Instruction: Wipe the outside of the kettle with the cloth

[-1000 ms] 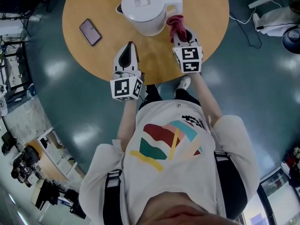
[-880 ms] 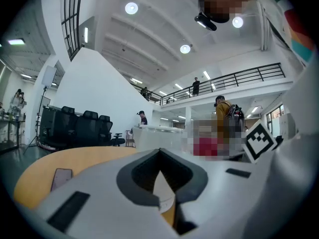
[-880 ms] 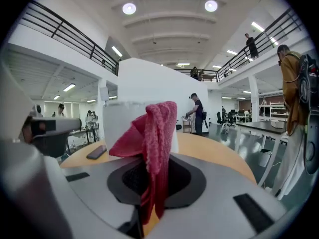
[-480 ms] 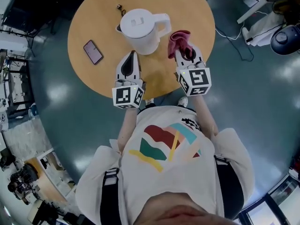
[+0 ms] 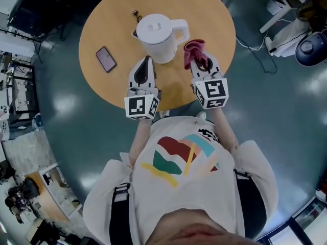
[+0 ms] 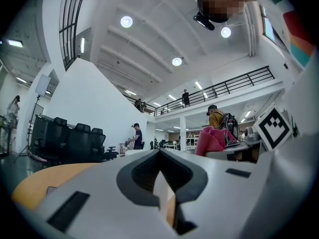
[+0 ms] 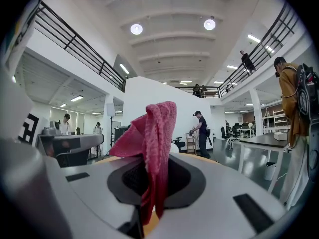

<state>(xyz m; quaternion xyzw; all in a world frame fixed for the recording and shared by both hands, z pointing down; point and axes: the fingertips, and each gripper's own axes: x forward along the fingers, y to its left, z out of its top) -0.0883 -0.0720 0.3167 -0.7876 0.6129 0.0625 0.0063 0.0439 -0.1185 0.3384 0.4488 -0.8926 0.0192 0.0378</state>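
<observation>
the white kettle (image 5: 158,34) stood upright on the round table (image 5: 204,9), handle pointing right, spout left and mostly hidden. just right of it, the right gripper (image 5: 200,61) clenched the pink cloth (image 5: 193,51), which bunched upward. the left gripper (image 5: 145,61) had its jaws together, empty.

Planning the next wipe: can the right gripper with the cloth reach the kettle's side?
Probably yes: the right gripper holds the cloth close beside the kettle, nothing standing between them.
</observation>
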